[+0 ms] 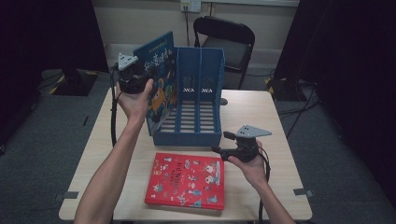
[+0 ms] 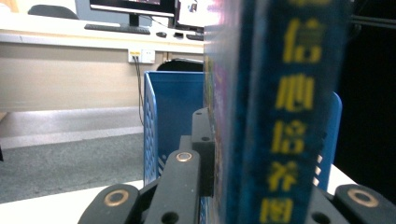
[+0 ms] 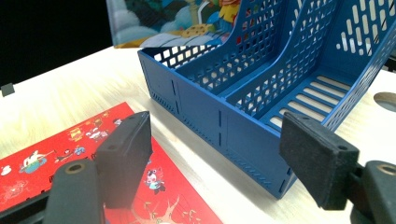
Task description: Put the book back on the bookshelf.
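A blue picture book [image 1: 159,70] stands upright at the left side of the blue three-slot file rack [image 1: 198,109], its lower edge down in the left slot. My left gripper [image 1: 140,77] is shut on the book's outer edge. In the left gripper view the book's spine with yellow characters [image 2: 285,116] sits clamped between the jaws, with the rack [image 2: 173,107] behind. A red book [image 1: 187,179] lies flat in front of the rack. My right gripper [image 1: 220,143] hovers open by the rack's front right corner. In its own view the right gripper [image 3: 219,163] faces the rack [image 3: 243,93] with the red book [image 3: 56,163] below.
The rack stands mid-table on the light wooden table [image 1: 280,121], which has a round cable hole [image 1: 224,101] to the rack's right. A black chair [image 1: 229,39] stands behind the table. Bare tabletop lies right of the red book and left of the rack.
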Demonstrator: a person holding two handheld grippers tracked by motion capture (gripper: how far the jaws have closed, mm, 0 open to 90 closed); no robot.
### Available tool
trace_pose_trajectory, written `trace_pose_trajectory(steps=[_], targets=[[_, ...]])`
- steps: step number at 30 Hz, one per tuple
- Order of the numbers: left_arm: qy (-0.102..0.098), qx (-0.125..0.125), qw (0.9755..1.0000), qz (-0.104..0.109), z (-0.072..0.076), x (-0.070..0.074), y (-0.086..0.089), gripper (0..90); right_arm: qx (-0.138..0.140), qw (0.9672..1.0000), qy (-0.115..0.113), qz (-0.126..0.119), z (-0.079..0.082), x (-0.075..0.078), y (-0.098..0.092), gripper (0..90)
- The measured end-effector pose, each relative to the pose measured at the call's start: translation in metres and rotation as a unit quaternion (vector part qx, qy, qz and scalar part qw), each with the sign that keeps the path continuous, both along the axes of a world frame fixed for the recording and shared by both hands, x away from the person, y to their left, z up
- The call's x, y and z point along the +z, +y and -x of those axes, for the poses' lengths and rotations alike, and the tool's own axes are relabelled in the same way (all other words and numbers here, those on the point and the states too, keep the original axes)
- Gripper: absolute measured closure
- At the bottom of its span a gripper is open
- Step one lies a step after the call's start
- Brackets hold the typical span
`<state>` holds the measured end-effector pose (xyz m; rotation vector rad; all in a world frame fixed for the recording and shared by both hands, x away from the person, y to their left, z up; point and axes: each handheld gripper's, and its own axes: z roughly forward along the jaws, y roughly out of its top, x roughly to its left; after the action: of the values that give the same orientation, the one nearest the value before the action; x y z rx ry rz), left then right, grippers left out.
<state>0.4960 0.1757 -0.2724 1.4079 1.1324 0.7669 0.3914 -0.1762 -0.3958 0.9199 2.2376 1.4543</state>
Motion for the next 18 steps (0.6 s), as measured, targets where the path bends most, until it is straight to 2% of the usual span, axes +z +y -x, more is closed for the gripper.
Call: trace_pose_trajectory(steps=[2, 9, 13, 16, 18], targets=[[-0.005, 0.008, 0.9999, -0.007, -0.007, -0.002, -0.003, 83.6, 0.003, 1.0, 0.002, 0.0, -0.001, -0.001, 0.0, 25.3], [-0.01, 0.009, 0.9996, -0.026, -0.018, -0.008, -0.013, 83.6, 0.008, 1.0, 0.002, 0.0, 0.0, -0.001, 0.0, 24.9], [-0.027, 0.012, 0.9986, -0.043, -0.018, -0.016, -0.023, 83.6, 0.011, 0.9999, 0.003, 0.001, 0.001, -0.002, 0.0, 24.9], [-0.036, 0.01, 0.9986, -0.036, -0.019, -0.018, -0.021, 83.6, 0.01, 0.9999, 0.003, 0.002, 0.002, -0.003, 0.0, 25.0], [-0.033, 0.009, 0.999, -0.031, -0.021, -0.018, -0.018, 83.6, 0.01, 0.9999, 0.006, 0.005, 0.002, -0.005, 0.0, 25.0]])
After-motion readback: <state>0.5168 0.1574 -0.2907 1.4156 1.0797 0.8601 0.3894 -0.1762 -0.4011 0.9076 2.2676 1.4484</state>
